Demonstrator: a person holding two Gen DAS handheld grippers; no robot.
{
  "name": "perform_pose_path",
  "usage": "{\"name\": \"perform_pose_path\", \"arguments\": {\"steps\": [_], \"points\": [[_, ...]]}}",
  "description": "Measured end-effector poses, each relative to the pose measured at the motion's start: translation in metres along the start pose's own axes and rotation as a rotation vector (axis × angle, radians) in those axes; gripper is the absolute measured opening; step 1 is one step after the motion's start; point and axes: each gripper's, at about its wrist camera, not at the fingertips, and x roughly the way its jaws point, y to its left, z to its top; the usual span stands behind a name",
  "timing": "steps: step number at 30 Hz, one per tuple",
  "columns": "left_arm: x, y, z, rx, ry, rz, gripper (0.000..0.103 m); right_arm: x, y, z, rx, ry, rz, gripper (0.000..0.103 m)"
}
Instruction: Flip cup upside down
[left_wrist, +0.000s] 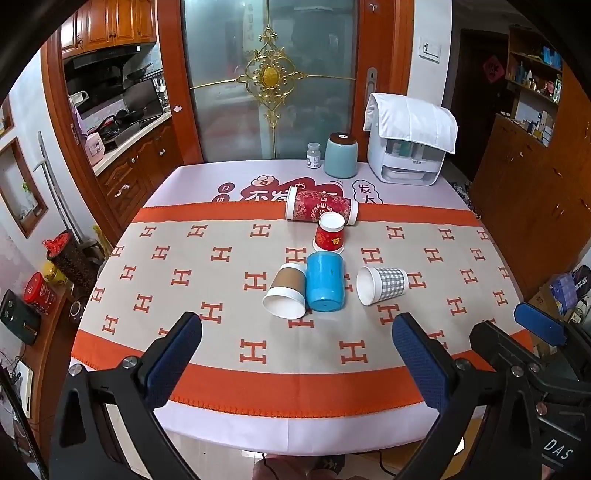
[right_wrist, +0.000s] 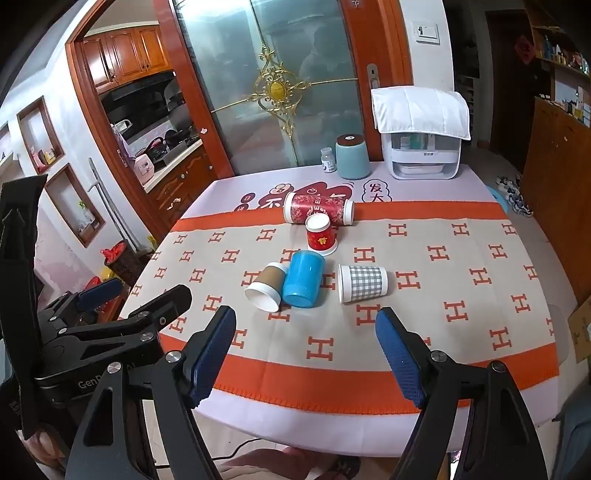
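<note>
Several cups sit mid-table. A brown-sleeved paper cup (left_wrist: 285, 292) (right_wrist: 266, 286), a blue plastic cup (left_wrist: 325, 281) (right_wrist: 303, 277), a grey checked cup (left_wrist: 382, 285) (right_wrist: 362, 283) and a tall red patterned cup (left_wrist: 320, 205) (right_wrist: 317, 208) lie on their sides. A small red cup (left_wrist: 330, 233) (right_wrist: 320, 235) stands upside down. My left gripper (left_wrist: 297, 328) is open and empty above the near table edge. My right gripper (right_wrist: 306, 325) is open and empty beside it, and also shows in the left wrist view (left_wrist: 517, 325).
An orange and beige cloth (left_wrist: 221, 266) covers the table. At the far edge stand a teal canister (left_wrist: 340, 155), a small white bottle (left_wrist: 313, 156) and a white appliance under a cloth (left_wrist: 408, 147). Wooden cabinets flank both sides.
</note>
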Motion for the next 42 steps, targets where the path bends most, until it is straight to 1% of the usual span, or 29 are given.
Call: {"name": "perform_pose_path", "arguments": {"steps": [18,23,29,34,35,36,41,42], "points": [[0.002,0.0,0.001,0.001,0.007,-0.001,0.102,0.0,-0.001,0.0,-0.002,0.0,0.001,0.079],[0.01,0.005,0.004,0.004,0.017,-0.002,0.102,0.003,-0.002,0.001,-0.001,0.002,0.001,0.079],[0.011,0.005,0.004,0.005,0.02,-0.002,0.102,0.008,-0.004,0.002,-0.007,0.003,-0.006,0.079],[0.015,0.006,0.003,0.008,0.026,-0.003,0.102,0.005,-0.008,0.01,-0.006,0.009,-0.007,0.079],[0.015,0.007,0.003,0.009,0.028,-0.004,0.102,0.021,-0.006,0.006,-0.006,0.01,-0.007,0.079],[0.017,0.008,0.003,0.01,0.03,-0.004,0.102,0.022,-0.007,0.005,-0.005,0.011,-0.008,0.079],[0.026,0.011,0.006,0.015,0.048,-0.008,0.102,0.012,-0.006,0.007,-0.006,0.018,-0.012,0.079],[0.027,0.011,0.008,0.016,0.053,-0.009,0.102,0.016,-0.004,0.006,-0.003,0.016,-0.009,0.079]]}}
